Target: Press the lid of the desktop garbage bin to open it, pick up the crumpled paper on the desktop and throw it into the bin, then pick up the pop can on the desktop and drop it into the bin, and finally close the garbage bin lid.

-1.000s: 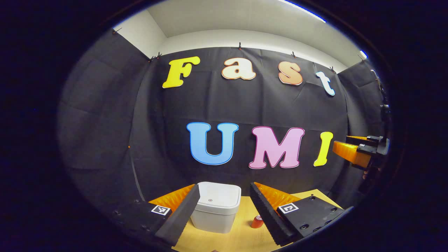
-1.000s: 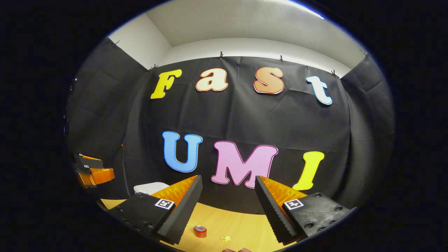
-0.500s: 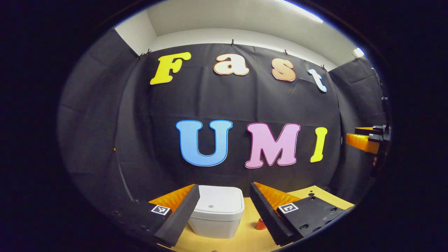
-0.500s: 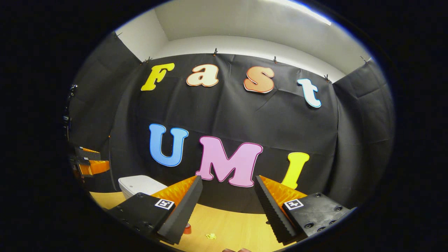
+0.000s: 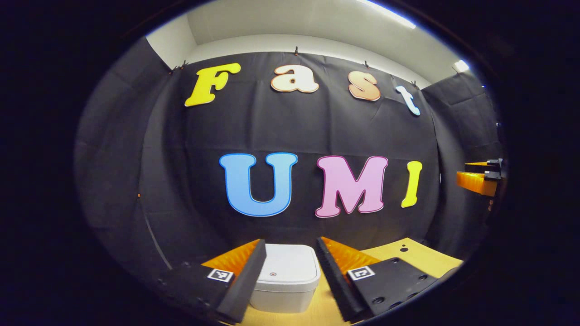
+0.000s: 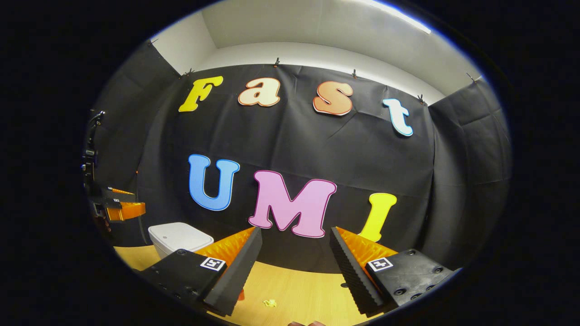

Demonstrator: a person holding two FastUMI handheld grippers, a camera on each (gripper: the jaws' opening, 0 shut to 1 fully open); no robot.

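The left gripper (image 5: 290,271) has its jaws spread wide with nothing between them, and it looks straight at the garbage bin (image 5: 285,278), the landmark for everything here. The bin's body shows in the gap between the two fingers; whether they stand above it or a little short of it cannot be told. The right gripper (image 6: 294,267) is also parted and empty, held well to the right of the bin above the bare desktop (image 6: 299,290).

The bin's lid (image 5: 286,267) lies flat and closed, with a small round mark near its front edge, which looks like the press point. In the right gripper view the bin stands at the far left of the desktop. A small yellow scrap, most likely the crumpled paper (image 6: 270,303), lies on the wood to the right of the bin and nearer the person. Between it and the bin, a sliver of red peeks from behind the right gripper's left finger; this is probably the pop can (image 6: 241,294), though too little of it is visible to be sure.

By my reading the task is at its very start: the lid is not yet pressed open, and paper and can are both outside the bin. Everything remains: opening, two pickups and drops, then closing the lid.
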